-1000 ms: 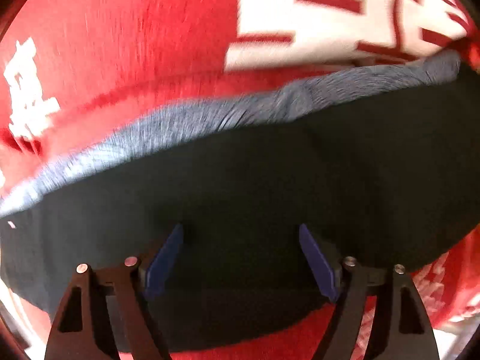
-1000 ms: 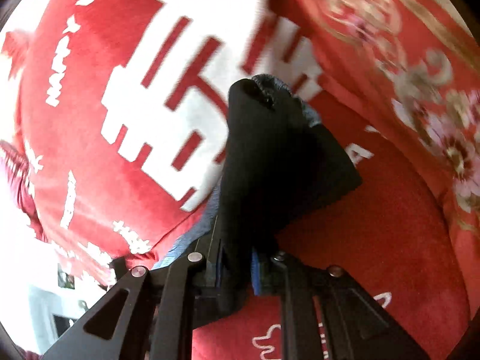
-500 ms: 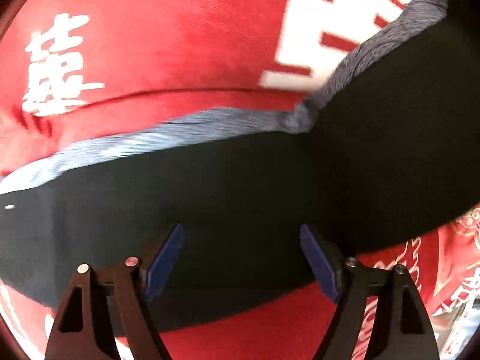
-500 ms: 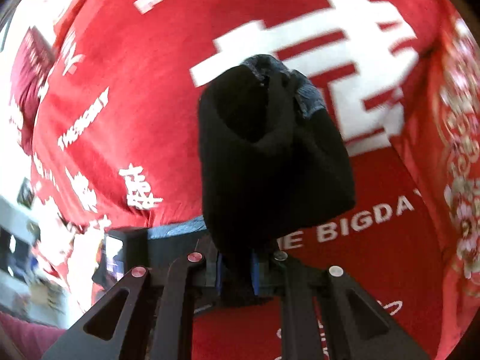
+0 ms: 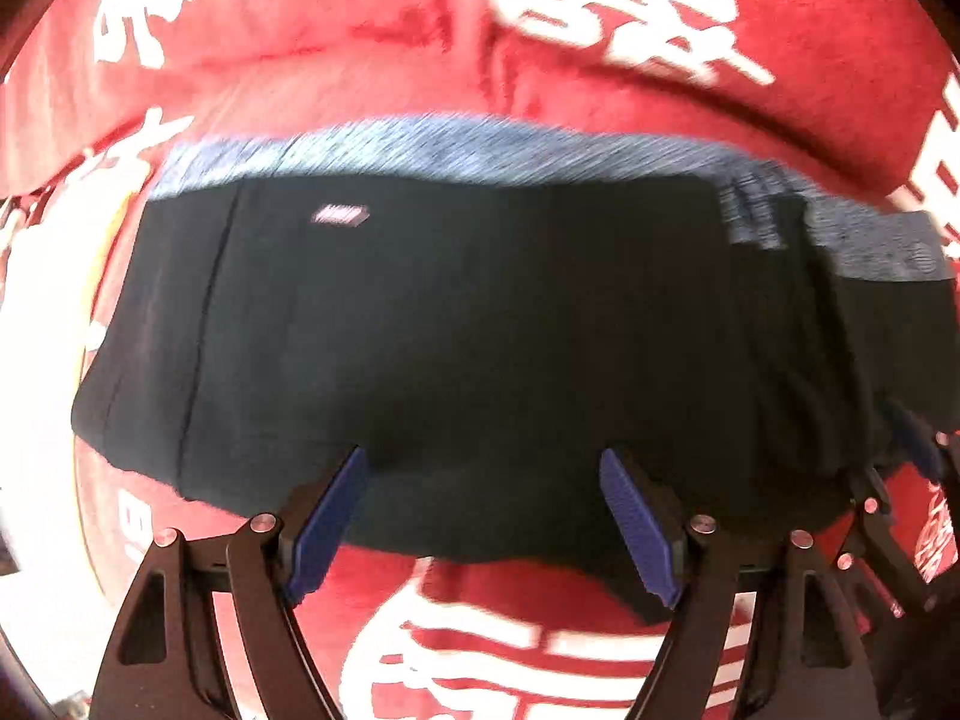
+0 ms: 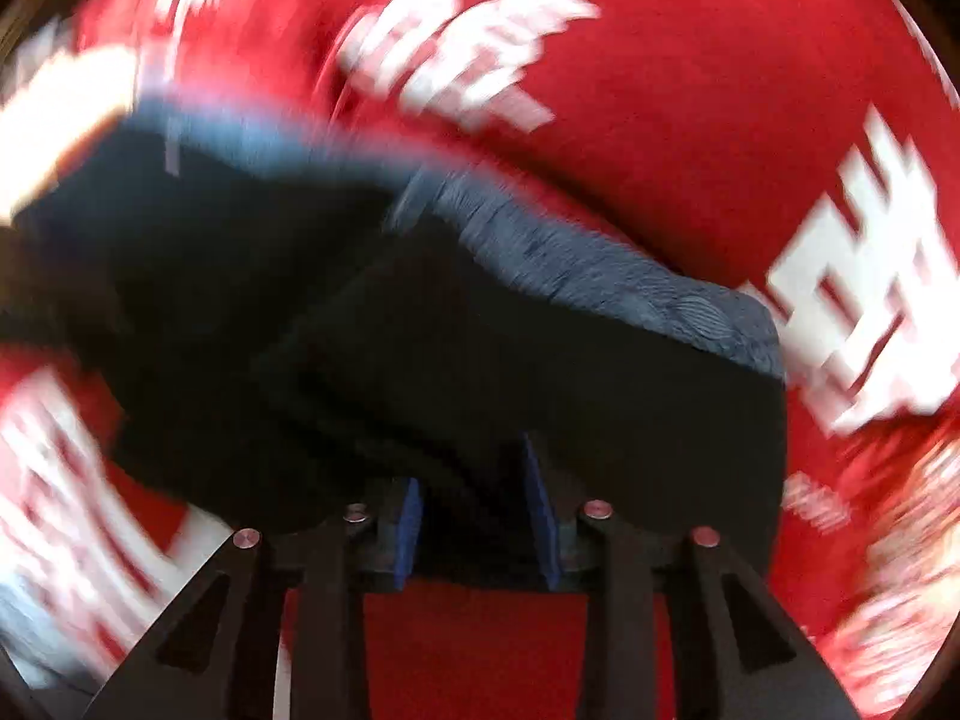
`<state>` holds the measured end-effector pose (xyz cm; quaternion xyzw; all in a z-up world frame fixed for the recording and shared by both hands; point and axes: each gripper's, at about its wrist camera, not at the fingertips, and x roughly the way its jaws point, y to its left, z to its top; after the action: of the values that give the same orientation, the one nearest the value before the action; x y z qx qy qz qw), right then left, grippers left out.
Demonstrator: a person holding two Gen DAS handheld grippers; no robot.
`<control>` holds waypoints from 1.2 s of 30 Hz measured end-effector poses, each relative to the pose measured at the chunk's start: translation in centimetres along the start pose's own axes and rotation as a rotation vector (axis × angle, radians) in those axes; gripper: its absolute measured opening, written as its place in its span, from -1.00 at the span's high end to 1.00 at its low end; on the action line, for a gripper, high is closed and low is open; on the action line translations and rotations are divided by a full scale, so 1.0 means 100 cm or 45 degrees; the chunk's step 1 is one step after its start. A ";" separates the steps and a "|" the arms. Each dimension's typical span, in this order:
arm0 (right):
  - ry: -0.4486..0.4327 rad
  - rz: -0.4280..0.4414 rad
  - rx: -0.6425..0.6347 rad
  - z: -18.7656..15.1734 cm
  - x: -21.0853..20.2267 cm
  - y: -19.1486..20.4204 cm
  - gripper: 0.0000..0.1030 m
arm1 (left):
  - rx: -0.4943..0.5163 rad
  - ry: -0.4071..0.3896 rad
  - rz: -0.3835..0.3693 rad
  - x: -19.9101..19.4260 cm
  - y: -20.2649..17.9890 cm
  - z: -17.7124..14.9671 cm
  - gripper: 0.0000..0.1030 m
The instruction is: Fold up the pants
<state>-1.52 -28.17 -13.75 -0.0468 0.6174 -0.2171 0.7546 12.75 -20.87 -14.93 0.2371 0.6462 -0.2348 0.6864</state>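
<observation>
The pants now lie spread wide across the red cloth, with the grey band along the far edge. Half a second ago the right gripper held them up in a dark bunch, hanging over the cloth. Now that bunch has come down and its end is laid over the rest — so one fold looks just made, and my guess is the next job is to let go and press it flat.

The left gripper is wide open, the same as before. Its blue pads stand far apart at the near edge of the pants, and they hold nothing.

The right gripper's pads were tight together on the pants a moment ago. Now there is a gap between them, with dark cloth still in it. I cannot tell if they still pinch it or have let go.

The left view shows the whole pants, a small pink tag, and the right gripper at the far right edge. The right view is very blurry — that hand is moving fast — but it shows the folded flap lying on top, which the left view does not show well.
</observation>
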 end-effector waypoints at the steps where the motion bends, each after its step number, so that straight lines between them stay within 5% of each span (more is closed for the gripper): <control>1: -0.035 -0.059 -0.052 -0.005 -0.006 0.009 0.29 | 0.006 0.002 -0.008 0.000 0.002 -0.001 -0.57; 3: -0.067 0.032 0.004 -0.009 -0.022 0.005 0.04 | 0.030 0.000 -0.024 -0.001 0.004 -0.002 -0.57; 5: -0.062 0.265 0.182 -0.013 -0.033 -0.019 0.01 | 0.044 0.007 -0.062 -0.001 0.002 0.004 -0.57; 8: -0.029 0.686 0.644 -0.025 -0.033 -0.069 0.01 | 0.047 -0.003 -0.196 -0.006 -0.019 0.021 -0.57; 13: 0.088 1.045 1.260 -0.082 0.008 -0.115 0.01 | 0.102 0.042 -0.424 -0.011 -0.068 0.043 -0.57; 22: 0.104 1.361 1.696 -0.107 0.056 -0.132 -0.01 | 0.020 0.155 -0.505 0.014 -0.095 0.048 -0.57; 27: 0.215 1.424 1.836 -0.113 0.075 -0.124 0.46 | -0.025 0.158 -0.510 0.003 -0.081 0.043 -0.57; 30: 0.180 1.465 1.816 -0.116 0.067 -0.125 0.40 | -0.063 0.124 -0.549 -0.006 -0.070 0.039 -0.57; 32: 0.158 1.458 1.782 -0.116 0.064 -0.126 0.12 | -0.057 0.113 -0.566 -0.010 -0.064 0.037 -0.60; 36: 0.092 1.488 1.853 -0.113 0.074 -0.128 0.10 | -0.073 0.128 -0.577 0.002 -0.076 0.044 -0.74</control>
<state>-14.70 -40.31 -18.80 0.7622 0.2783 -0.1377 0.5681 11.37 -29.52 -15.03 0.0777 0.7227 -0.3525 0.5895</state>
